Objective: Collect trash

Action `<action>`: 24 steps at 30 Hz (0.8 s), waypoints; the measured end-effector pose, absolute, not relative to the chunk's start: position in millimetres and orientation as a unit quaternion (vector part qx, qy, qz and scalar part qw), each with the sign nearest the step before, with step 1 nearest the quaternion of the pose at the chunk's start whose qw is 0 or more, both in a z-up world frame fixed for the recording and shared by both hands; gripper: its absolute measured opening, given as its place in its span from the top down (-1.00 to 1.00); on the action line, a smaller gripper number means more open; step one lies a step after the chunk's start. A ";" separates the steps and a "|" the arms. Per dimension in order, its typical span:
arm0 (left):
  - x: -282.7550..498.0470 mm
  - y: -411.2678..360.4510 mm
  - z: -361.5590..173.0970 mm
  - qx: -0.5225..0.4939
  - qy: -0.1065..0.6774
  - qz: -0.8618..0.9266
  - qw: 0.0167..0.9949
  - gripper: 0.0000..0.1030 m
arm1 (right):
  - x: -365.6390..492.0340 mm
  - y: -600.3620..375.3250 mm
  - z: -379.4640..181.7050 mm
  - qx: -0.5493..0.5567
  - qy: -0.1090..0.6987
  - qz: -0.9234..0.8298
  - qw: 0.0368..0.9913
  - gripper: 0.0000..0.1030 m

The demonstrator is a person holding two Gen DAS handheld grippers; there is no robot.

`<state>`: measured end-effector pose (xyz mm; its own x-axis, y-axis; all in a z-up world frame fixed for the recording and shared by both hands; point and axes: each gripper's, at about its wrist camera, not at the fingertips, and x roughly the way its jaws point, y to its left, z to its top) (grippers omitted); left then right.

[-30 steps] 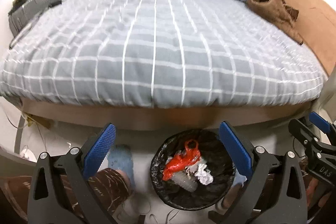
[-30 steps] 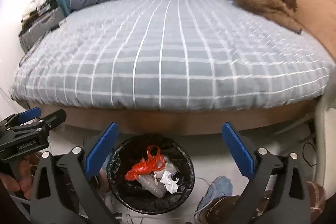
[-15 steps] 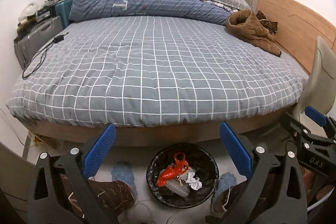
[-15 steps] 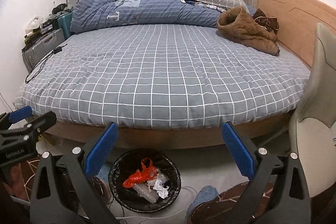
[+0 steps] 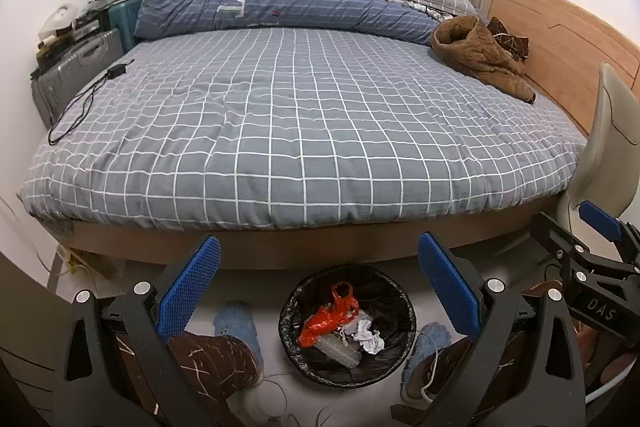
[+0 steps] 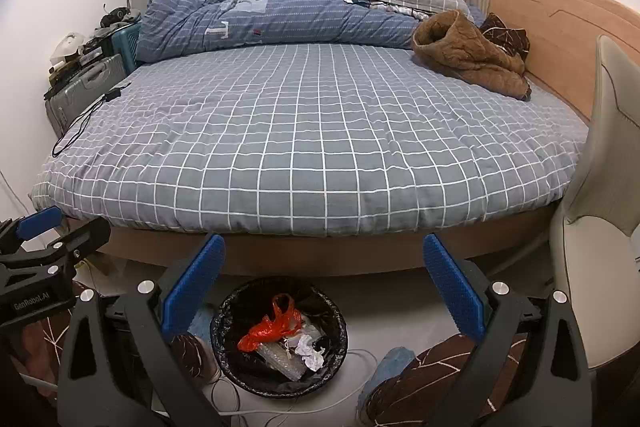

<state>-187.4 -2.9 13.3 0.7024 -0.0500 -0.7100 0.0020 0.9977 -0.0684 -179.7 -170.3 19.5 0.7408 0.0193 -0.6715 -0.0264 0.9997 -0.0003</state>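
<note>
We see both grippers (image 5: 318, 281) (image 6: 324, 283) spread, empty; bin (image 5: 404, 303) holds trash (image 5: 330, 319), lower items hard to identify.

A brown coat (image 5: 480, 61) lies on the checked bed (image 5: 304, 131) beside the headboard (image 5: 560, 39).

Even, bright indoor light; soft shadows under bed (image 5: 304, 131); sharp focus; strong fisheye bending, dark corner vignette.

Bed (image 5: 304, 131): brown coat (image 5: 480, 59), charger cable (image 5: 84, 99).
</note>
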 end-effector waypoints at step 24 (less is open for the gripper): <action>-184.1 -2.4 6.4 -0.024 0.391 -0.003 0.920 -0.89 | -178.9 -168.9 10.5 -0.008 0.368 0.012 0.930 -0.85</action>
